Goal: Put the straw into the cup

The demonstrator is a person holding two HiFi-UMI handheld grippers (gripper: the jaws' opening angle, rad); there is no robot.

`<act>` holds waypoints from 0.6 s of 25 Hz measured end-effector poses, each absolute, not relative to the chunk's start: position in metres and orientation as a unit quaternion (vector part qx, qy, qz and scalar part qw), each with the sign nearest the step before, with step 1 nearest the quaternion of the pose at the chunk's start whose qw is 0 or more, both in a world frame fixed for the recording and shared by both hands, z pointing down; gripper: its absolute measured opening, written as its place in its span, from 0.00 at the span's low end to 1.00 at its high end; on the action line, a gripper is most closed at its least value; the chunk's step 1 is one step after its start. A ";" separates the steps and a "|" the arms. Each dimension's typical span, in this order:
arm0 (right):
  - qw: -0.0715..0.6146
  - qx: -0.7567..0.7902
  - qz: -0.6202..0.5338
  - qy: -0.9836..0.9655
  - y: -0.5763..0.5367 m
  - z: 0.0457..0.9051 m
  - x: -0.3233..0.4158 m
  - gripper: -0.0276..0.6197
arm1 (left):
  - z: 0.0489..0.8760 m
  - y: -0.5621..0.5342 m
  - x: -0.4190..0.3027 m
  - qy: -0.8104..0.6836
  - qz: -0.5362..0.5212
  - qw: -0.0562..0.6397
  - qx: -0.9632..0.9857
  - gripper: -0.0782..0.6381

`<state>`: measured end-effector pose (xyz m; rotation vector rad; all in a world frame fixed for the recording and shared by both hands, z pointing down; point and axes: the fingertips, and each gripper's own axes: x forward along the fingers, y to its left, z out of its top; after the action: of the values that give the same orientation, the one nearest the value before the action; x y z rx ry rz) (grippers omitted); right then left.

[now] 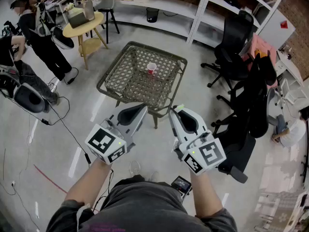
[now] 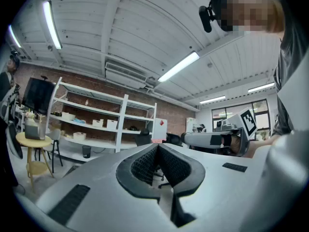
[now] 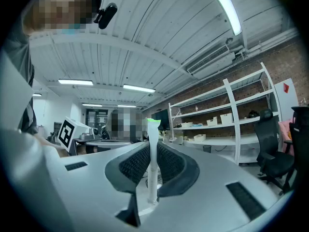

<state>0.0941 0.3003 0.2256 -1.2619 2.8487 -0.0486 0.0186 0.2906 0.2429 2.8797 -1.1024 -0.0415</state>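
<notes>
A small paper cup [image 1: 151,68] with a red band stands upright on a low wicker table [image 1: 124,83], well ahead of both grippers. My right gripper [image 1: 174,112] is shut on a white paper-wrapped straw [image 3: 152,163] with a green tip, which stands up between the pads in the right gripper view. My left gripper [image 1: 141,109] is held beside it at the same height, its jaws shut with nothing between them [image 2: 158,147]. Both grippers hover over the floor short of the table's near edge, pointing up and forward.
Black office chairs [image 1: 237,47] crowd the right side. A round wooden side table [image 1: 83,29] and people [image 1: 41,37] are at the back left. White shelving [image 1: 203,4] runs along the far wall. Cables [image 1: 72,134] lie on the floor at left.
</notes>
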 end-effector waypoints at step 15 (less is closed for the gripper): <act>0.018 -0.423 -0.019 0.906 0.259 0.225 0.043 0.12 | 0.246 0.249 -0.039 -0.345 -0.024 0.036 0.938 0.12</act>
<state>0.0429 0.2585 0.2251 -1.3133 2.8129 -0.0576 -0.0389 0.2489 0.2462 2.8799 -1.0584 -0.0732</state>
